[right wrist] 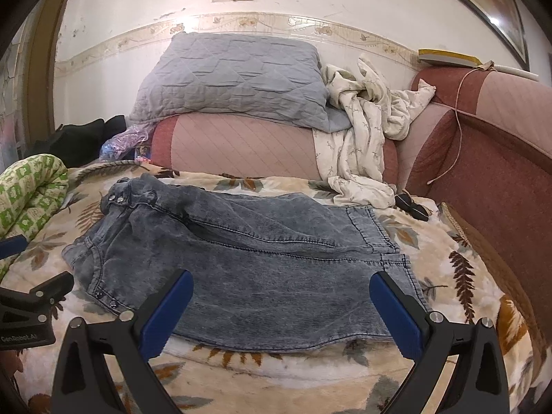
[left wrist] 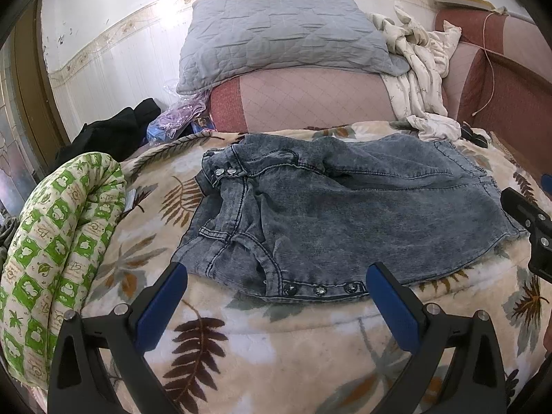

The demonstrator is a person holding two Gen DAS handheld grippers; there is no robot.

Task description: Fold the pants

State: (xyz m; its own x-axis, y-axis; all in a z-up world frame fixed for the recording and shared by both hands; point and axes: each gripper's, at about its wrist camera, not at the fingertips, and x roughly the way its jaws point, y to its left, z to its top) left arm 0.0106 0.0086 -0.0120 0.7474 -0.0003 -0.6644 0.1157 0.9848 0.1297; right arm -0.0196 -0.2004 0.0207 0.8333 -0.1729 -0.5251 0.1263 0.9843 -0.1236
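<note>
A: Where do the pants (left wrist: 331,217) lie?

B: Flat on the leaf-print blanket (left wrist: 276,352), straight ahead of both grippers; they are already doubled over, with the waistband and its metal buttons (left wrist: 224,171) ahead and to the left, and the hems (right wrist: 383,238) ahead and to the right.

A: And the left gripper (left wrist: 276,307)?

B: Released, jaws spread wide; it hovers at the near edge of the pants, gripping nothing; the studded edge (left wrist: 319,289) sits just between and beyond its fingertips.

A: The right gripper (right wrist: 281,308)?

B: Likewise spread and empty; its blue pads (right wrist: 169,314) stand over the near fold of the denim; whether they touch the cloth I cannot tell.

A: What lies beyond?

B: Past the pants, a grey quilted pillow (left wrist: 283,38) rests on a pink bolster (left wrist: 303,100); right of that, a crumpled white cloth (right wrist: 362,131); far left of the left gripper, a rolled green-and-white quilt (left wrist: 58,248).
</note>
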